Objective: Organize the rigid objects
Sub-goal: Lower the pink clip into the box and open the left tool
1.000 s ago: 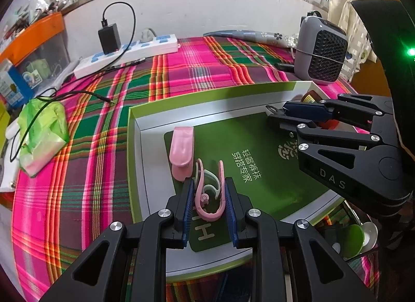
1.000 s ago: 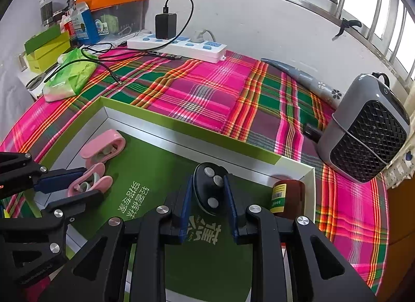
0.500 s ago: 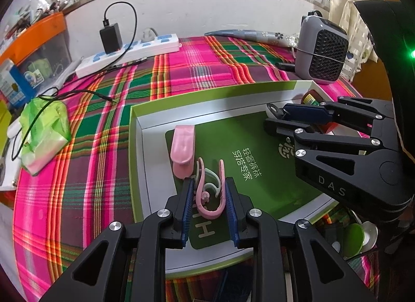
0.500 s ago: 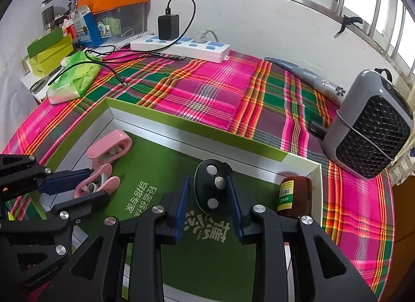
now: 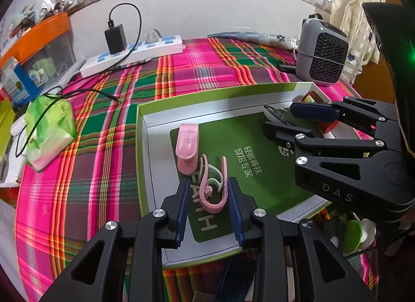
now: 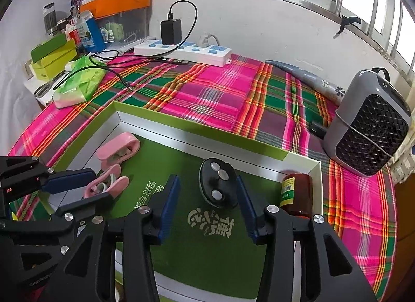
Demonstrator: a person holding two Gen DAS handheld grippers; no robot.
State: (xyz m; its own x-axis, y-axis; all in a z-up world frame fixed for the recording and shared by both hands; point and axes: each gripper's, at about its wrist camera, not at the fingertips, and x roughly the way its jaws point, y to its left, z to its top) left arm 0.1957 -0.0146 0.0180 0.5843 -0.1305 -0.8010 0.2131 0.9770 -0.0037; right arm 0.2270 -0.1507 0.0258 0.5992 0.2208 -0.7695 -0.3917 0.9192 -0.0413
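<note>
A shallow green-rimmed box lid lies on the plaid cloth. My left gripper stands with its pads slightly apart around a pink hooked clip resting on the lid's green floor, beside a pink clip. My right gripper is open, its fingers either side of a black oval remote lying in the lid. A brown bottle lies at the lid's right corner. The right gripper also shows in the left wrist view.
A grey heater stands right of the lid. A white power strip with a black charger lies at the back. A green packet, a cable, boxes and an orange bin sit at the left.
My right gripper has opened and left the black remote lying in the lid. My left gripper's pads have parted a little from the pink hooked clip.
</note>
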